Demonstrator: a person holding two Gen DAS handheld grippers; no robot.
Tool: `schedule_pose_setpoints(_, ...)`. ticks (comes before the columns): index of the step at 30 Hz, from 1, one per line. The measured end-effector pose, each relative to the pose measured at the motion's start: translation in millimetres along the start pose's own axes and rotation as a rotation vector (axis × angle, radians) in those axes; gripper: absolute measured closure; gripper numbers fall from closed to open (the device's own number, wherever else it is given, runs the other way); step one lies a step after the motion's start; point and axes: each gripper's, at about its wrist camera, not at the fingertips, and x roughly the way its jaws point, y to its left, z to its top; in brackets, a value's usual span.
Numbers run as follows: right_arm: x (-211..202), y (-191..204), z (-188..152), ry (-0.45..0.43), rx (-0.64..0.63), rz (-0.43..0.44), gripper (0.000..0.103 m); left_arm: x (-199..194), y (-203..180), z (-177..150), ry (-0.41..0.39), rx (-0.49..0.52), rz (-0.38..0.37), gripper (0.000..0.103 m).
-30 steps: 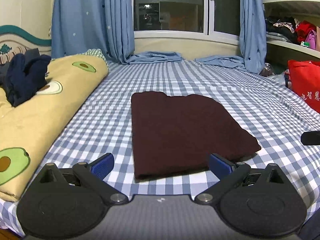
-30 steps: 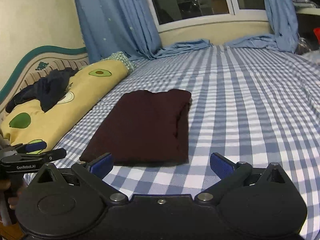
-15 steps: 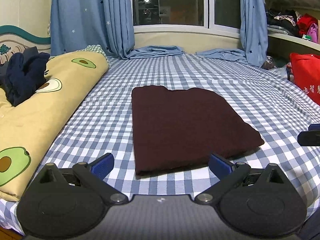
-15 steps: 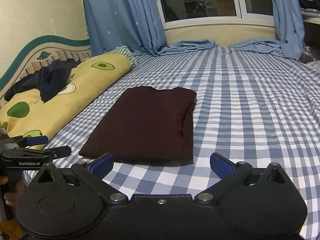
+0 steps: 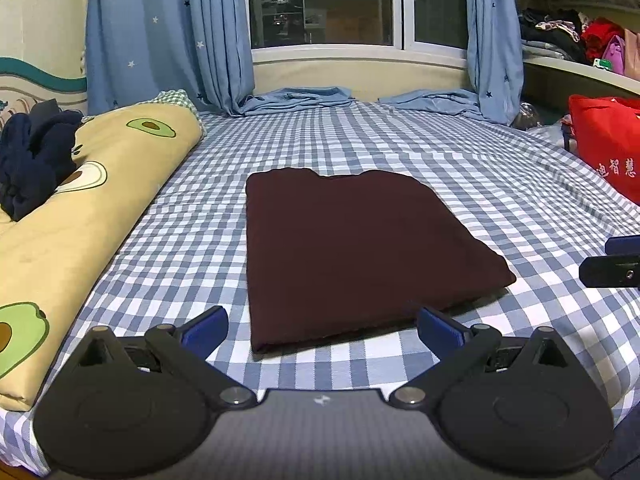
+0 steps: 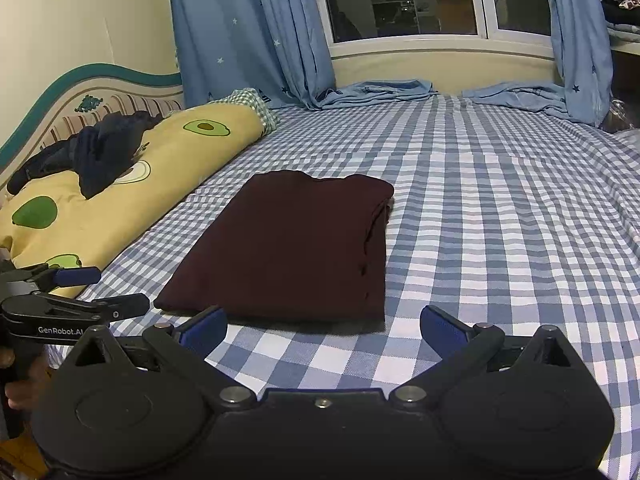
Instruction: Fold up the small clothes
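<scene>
A dark maroon garment [image 5: 344, 248] [image 6: 296, 244] lies folded into a flat rectangle on the blue checked bed sheet [image 5: 360, 136] [image 6: 500, 208]. My left gripper [image 5: 322, 326] hovers open just short of the garment's near edge, nothing between its blue pads. My right gripper [image 6: 322, 326] is also open and empty, near the garment's front right corner. The left gripper [image 6: 80, 292] shows at the left edge of the right wrist view, held by a hand [image 6: 16, 384]. The right gripper's fingers [image 5: 616, 264] poke in at the right edge of the left wrist view.
A yellow avocado-print quilt roll [image 5: 80, 216] [image 6: 132, 184] lies along the left of the bed, with a dark navy garment [image 5: 32, 164] [image 6: 92, 152] heaped on it. Blue curtains [image 5: 168, 36] hang by the window. A red bag [image 5: 604, 144] and shelves [image 5: 580, 56] stand at right.
Both grippers have tilted and drawn back slightly, so the folded garment sits a bit lower and nearer in each view. Both stay open; the garment has not moved.
</scene>
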Motion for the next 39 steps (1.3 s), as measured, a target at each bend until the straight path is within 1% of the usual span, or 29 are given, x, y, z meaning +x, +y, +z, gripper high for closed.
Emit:
schedule_pose_setpoints(7, 7, -4, -4, 0.006, 0.009, 0.013, 0.001, 7, -2, -4, 0.005, 0.017, 0.0, 0.001)
schedule_pose_setpoints(9, 17, -9, -5, 0.003, 0.005, 0.023, 0.001, 15, -1, -8, 0.005, 0.025, 0.027, 0.001)
schedule_pose_setpoints(12, 39, -23, -4, 0.014, 0.0, -0.02, 0.001, 28, 3, -14, 0.015, 0.053, 0.086, 0.001)
schedule_pose_setpoints(14, 56, -37, -1, 0.036, 0.021, -0.056, 0.007, 33, 7, -16, 0.01, 0.061, 0.104, 0.001)
schedule_pose_setpoints(15, 64, -43, 0, 0.056, 0.032, -0.063, 0.012, 36, 10, -17, 0.009, 0.051, 0.106, 0.001)
schedule_pose_setpoints(16, 71, -48, 1, 0.074, 0.039, -0.055, 0.014, 40, 14, -18, 0.019, 0.037, 0.11, 0.001)
schedule_pose_setpoints(17, 79, -54, 4, 0.093, 0.063, -0.023, 0.015, 45, 18, -19, 0.035, 0.024, 0.116, 0.001)
schedule_pose_setpoints(19, 90, -66, 6, 0.101, 0.158, 0.082, 0.019, 52, 25, -23, 0.052, -0.001, 0.127, 0.001)
schedule_pose_setpoints(20, 99, -71, 7, 0.119, 0.193, 0.117, 0.021, 56, 28, -25, 0.062, -0.009, 0.134, 0.001)
schedule_pose_setpoints(21, 107, -73, 7, 0.132, 0.203, 0.128, 0.024, 61, 32, -28, 0.073, -0.014, 0.137, 0.001)
schedule_pose_setpoints(23, 125, -78, 5, 0.15, 0.205, 0.1, 0.024, 71, 35, -32, 0.089, -0.02, 0.147, 0.001)
schedule_pose_setpoints(24, 131, -82, 4, 0.156, 0.222, 0.109, 0.026, 76, 37, -33, 0.099, -0.019, 0.156, 0.001)
schedule_pose_setpoints(26, 143, -94, -2, 0.167, 0.322, 0.21, 0.047, 86, 37, -35, 0.113, -0.008, 0.184, 0.001)
schedule_pose_setpoints(27, 148, -98, -5, 0.169, 0.371, 0.277, 0.067, 89, 38, -36, 0.116, -0.005, 0.196, 0.001)
schedule_pose_setpoints(28, 152, -100, -5, 0.184, 0.399, 0.312, 0.07, 93, 40, -36, 0.122, -0.006, 0.205, 0.001)
schedule_pose_setpoints(30, 156, -98, -1, 0.195, 0.383, 0.321, 0.075, 96, 46, -35, 0.124, -0.021, 0.219, 0.001)
schedule_pose_setpoints(31, 153, -97, 1, 0.19, 0.376, 0.324, 0.079, 97, 50, -33, 0.124, -0.029, 0.227, 0.001)
schedule_pose_setpoints(34, 127, -98, 10, 0.095, 0.428, 0.399, 0.083, 94, 60, -28, 0.107, -0.044, 0.227, 0.0)
schedule_pose_setpoints(35, 114, -94, 13, 0.068, 0.411, 0.4, 0.083, 93, 62, -28, 0.101, -0.047, 0.225, 0.0)
schedule_pose_setpoints(37, 104, -91, 11, 0.063, 0.38, 0.359, 0.083, 95, 65, -29, 0.108, -0.046, 0.223, 0.0)
schedule_pose_setpoints(39, 115, -92, -4, 0.131, 0.353, 0.308, 0.081, 98, 64, -31, 0.119, -0.045, 0.22, 0.0)
